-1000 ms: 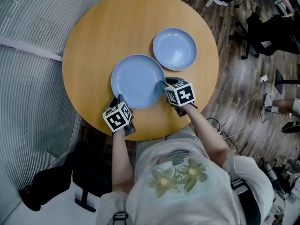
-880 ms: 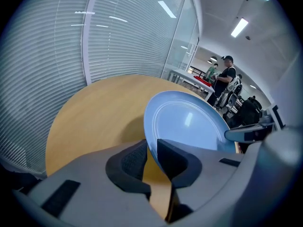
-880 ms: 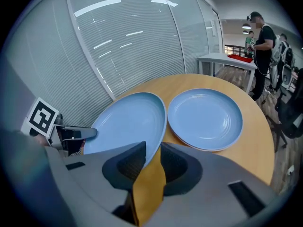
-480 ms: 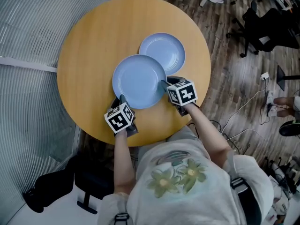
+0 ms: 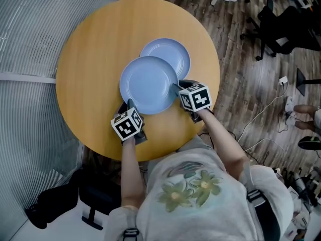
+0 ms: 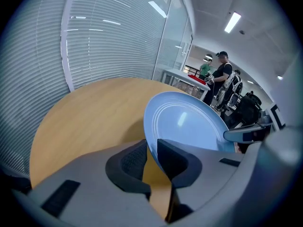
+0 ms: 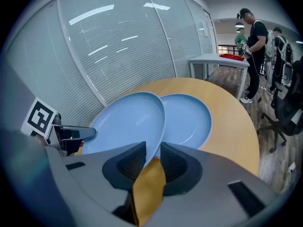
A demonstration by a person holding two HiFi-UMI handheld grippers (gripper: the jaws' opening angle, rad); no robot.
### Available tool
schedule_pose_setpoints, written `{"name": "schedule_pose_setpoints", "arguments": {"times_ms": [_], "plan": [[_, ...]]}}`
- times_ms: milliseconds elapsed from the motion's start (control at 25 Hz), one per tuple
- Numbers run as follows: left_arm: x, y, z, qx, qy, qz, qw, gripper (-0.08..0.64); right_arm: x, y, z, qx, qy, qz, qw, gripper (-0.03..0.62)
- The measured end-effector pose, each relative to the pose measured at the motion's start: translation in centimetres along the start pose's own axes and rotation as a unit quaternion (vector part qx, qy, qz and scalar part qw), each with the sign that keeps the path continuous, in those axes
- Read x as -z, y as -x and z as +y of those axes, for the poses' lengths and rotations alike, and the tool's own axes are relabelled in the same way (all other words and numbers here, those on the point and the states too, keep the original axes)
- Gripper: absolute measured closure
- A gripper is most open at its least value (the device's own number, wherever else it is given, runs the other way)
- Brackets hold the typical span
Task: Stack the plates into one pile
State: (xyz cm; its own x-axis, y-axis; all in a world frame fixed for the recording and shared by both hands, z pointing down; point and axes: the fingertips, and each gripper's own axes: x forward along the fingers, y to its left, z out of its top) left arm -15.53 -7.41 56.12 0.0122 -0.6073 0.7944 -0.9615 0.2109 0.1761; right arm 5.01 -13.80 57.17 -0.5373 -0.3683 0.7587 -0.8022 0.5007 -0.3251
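Two pale blue plates overlap just right of the centre of the round wooden table (image 5: 95,49). The held plate (image 5: 149,84) is the one closer to the table's near edge. It hangs clear of the tabletop, slightly tilted, and both gripper views show bare wood beneath it. The left gripper (image 5: 129,105) pinches its rim on the side toward the table's near-left edge. In the left gripper view the thin rim runs between the two dark ribbed pads (image 6: 131,162), which press on it from either side. The right gripper (image 5: 176,88) pinches the opposite rim, toward the table's right edge, its pads closed on the plate's edge in the same way. The second plate (image 5: 173,51) lies flat on the table, farther from the near edge and toward the right. The held plate's far rim sits over its near-left part, and whether the two touch cannot be told. Past the table's left edge stands a glass wall (image 5: 25,109) with blinds. Off the table's right edge is plank floor (image 5: 241,59) with a black chair (image 5: 283,29) on it. In the right gripper view, people (image 7: 253,37) stand by a white desk (image 7: 218,60) well beyond the table's far side.
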Motion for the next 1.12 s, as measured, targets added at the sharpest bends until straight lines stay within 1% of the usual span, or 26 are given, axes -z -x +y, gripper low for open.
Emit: {"name": "schedule_pose_setpoints", "arguments": {"times_ms": [200, 640, 880, 1120], "plan": [[-1.5, -2.0, -3.2, 0.005, -0.008, -0.005, 0.9999, 0.479, -1.4, 0.4, -3.6, 0.008, 0.001, -0.005, 1.000, 0.479], [-6.8, -6.0, -9.1, 0.023, -0.038, -0.023, 0.9987, 0.479, -5.3, 0.3, -10.5, 0.024, -0.011, -0.023, 0.999, 0.479], [-7.9, -9.0, -10.7, 0.019, -0.049, -0.014, 0.9985, 0.479, -6.8, -0.6, -13.3, 0.030, -0.011, -0.023, 0.999, 0.479], [-8.1, -11.3, -10.8, 0.015, -0.050, 0.001, 0.9986, 0.479, -7.2, -2.2, -14.6, 0.031, -0.013, -0.014, 0.999, 0.479]]}}
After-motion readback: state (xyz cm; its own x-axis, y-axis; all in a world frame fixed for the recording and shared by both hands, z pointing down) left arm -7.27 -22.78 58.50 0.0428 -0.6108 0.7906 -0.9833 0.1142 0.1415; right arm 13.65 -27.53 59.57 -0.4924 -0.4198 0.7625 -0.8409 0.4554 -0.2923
